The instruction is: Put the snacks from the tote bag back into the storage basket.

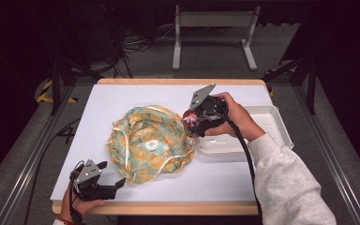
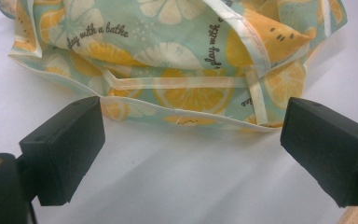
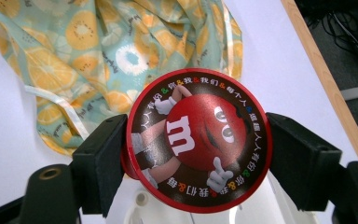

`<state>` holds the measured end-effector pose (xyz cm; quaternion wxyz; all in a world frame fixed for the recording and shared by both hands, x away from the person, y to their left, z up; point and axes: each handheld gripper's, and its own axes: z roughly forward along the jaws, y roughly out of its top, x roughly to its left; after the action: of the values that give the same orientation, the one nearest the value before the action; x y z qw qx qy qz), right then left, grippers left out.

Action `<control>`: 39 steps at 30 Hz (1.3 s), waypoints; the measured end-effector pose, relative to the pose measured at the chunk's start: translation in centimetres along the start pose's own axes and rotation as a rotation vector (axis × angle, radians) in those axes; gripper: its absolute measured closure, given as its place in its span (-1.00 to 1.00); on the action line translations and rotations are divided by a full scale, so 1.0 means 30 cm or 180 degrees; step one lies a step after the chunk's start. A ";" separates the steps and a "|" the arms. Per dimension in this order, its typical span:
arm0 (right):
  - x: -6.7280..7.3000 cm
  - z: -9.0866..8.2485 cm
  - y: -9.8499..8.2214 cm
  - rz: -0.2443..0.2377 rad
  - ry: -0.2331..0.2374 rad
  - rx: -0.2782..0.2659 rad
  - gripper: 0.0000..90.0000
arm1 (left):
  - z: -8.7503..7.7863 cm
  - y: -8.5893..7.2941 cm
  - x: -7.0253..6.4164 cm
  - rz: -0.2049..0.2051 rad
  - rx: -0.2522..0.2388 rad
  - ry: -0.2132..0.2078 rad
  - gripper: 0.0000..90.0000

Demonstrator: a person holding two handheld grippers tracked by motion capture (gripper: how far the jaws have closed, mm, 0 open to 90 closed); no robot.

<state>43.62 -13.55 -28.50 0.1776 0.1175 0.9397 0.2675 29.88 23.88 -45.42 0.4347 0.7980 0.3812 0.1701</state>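
Note:
A crumpled fabric bag (image 1: 149, 143) printed with orange slices on pale green lies mid-table on the white sheet. My right gripper (image 1: 192, 123) hovers at its right edge, shut on a round red candy tin (image 3: 199, 139) whose lid shows a red cartoon character; the jaws press on both sides of the tin. In the right gripper view the bag (image 3: 116, 51) lies beyond the tin. My left gripper (image 1: 114, 176) rests near the front left of the table, open, jaws spread wide with nothing between them. The bag's hem (image 2: 182, 109) lies just ahead of those jaws.
A white plastic tray (image 1: 267, 129) sits at the right of the table, under and behind the right hand. The white sheet (image 1: 122, 96) covers a wooden tabletop whose edge (image 1: 168, 208) shows in front. A metal stand and cables sit on the floor beyond.

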 end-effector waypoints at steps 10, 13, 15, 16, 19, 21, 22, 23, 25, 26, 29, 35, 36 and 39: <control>-0.034 -0.033 -0.047 0.0063 -0.0065 0.0008 -0.44 | 0.001 0.002 0.000 0.0010 0.0011 0.0000 -0.84; -0.045 -0.035 -0.062 0.0089 -0.0076 0.0024 -0.44 | 0.002 0.002 -0.001 0.0013 0.0006 0.0022 -0.84; -0.048 -0.036 -0.067 0.0106 -0.0088 0.0027 -0.44 | 0.003 0.003 0.000 0.0017 0.0012 0.0021 -0.84; -0.055 -0.037 -0.076 0.0124 -0.0090 0.0038 -0.44 | 0.003 0.003 -0.001 0.0016 0.0015 0.0020 -0.84; -0.059 -0.034 -0.086 0.0129 -0.0089 0.0060 -0.44 | 0.003 0.003 -0.001 0.0019 0.0019 0.0018 -0.84; -0.066 -0.030 -0.098 0.0156 -0.0100 0.0087 -0.44 | 0.003 0.002 -0.001 0.0015 0.0008 0.0020 -0.84; -0.072 -0.029 -0.106 0.0162 -0.0116 0.0108 -0.44 | 0.003 0.002 -0.001 0.0013 0.0013 0.0013 -0.84; -0.080 -0.026 -0.119 0.0188 -0.0111 0.0109 -0.44 | 0.003 0.002 -0.001 0.0013 0.0015 0.0014 -0.84; -0.086 -0.022 -0.131 0.0214 -0.0110 0.0132 -0.44 | 0.003 0.002 -0.001 0.0016 0.0014 0.0015 -0.84; -0.089 -0.018 -0.139 0.0219 -0.0141 0.0153 -0.44 | 0.003 0.002 -0.001 0.0015 0.0014 0.0014 -0.84; -0.097 -0.013 -0.157 0.0224 -0.0146 0.0164 -0.44 | 0.003 0.003 -0.001 0.0020 0.0018 0.0016 -0.84; -0.106 0.003 -0.189 0.0244 -0.0168 0.0176 -0.44 | 0.005 0.002 0.000 0.0021 0.0022 0.0016 -0.84; -0.108 0.005 -0.195 0.0246 -0.0179 0.0178 -0.44 | 0.005 0.002 0.000 0.0019 0.0022 0.0016 -0.84; -0.110 0.014 -0.206 0.0266 -0.0165 0.0188 -0.44 | 0.005 0.002 0.001 0.0025 0.0038 0.0016 -0.84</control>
<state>46.00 -19.52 -31.30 0.1869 0.1687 0.9366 0.2438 30.01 23.79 -45.46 0.4283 0.8016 0.3802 0.1715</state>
